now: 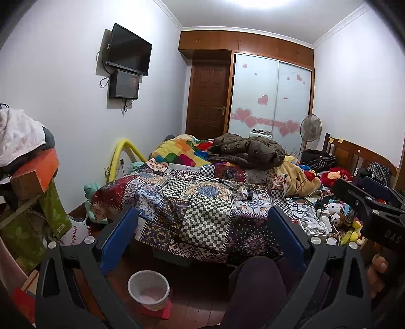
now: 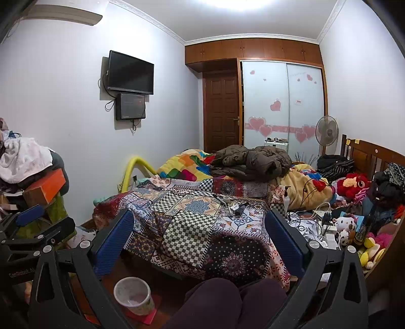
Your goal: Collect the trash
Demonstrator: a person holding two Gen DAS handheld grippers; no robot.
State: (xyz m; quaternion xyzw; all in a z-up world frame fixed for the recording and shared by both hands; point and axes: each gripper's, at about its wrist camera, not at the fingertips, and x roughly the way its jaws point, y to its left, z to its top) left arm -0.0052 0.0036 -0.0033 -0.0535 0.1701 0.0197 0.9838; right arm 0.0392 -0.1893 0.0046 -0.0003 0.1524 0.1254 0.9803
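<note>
left gripper (image 1: 202, 227), right gripper (image 2: 200, 227) held wide apart, empty | scraps (image 2: 235, 206) on quilt (image 2: 187, 227) judged light, crushable; to be pinched mid-body | bin (image 2: 133, 295) on floor

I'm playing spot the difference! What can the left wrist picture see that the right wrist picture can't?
Only the left wrist view shows the person's fingers holding the right hand-held gripper at its right edge.

Only the right wrist view shows the wall air conditioner up top, and the left hand-held gripper at its left edge.

Both show the patchwork bed, the TV, the standing fan, the small waste bin on the floor, and each camera's own open blue-padded jaws.
</note>
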